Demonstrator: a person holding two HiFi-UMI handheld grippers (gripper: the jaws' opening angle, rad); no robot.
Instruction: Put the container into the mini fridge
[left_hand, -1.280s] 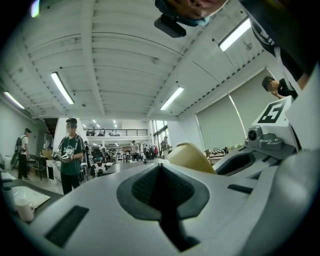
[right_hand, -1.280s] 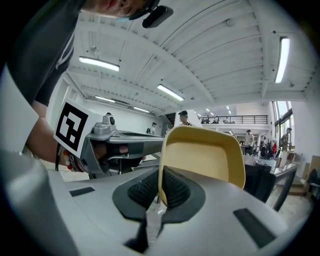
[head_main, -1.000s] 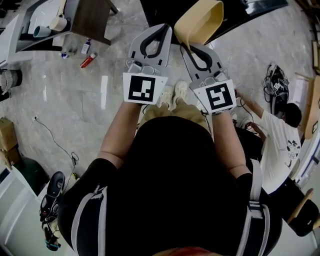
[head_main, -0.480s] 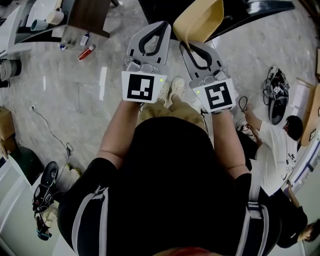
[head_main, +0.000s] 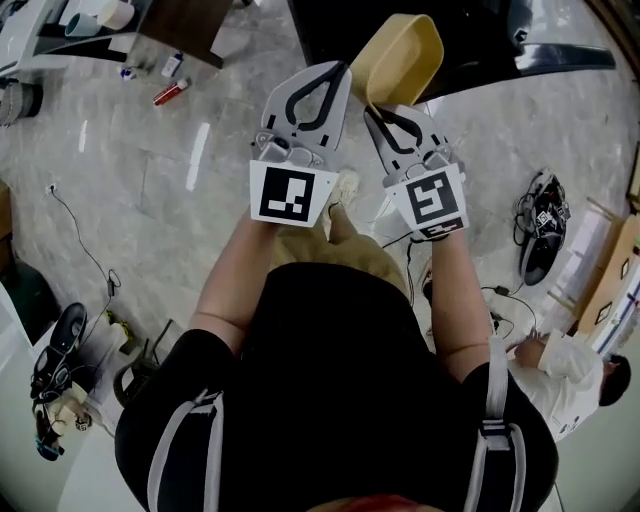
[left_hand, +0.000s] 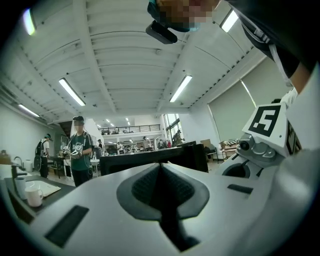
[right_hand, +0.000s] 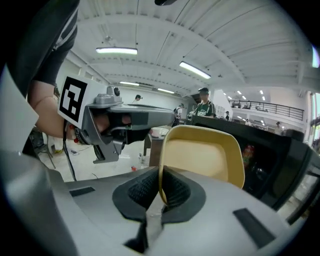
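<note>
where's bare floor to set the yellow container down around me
Bare floor lies to the left, between the wooden table with bottles beside it and the person's left arm. The right side is crowded: tangled cables and gear, and another person. The right hand-held gripper holds the yellow container by its rim.

No readable text, labels, numbers anywhere.

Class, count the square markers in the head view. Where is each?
2. One marker is on the left gripper, the other marker on the right gripper holding the yellow container. Other cube faces may be hidden.
</note>
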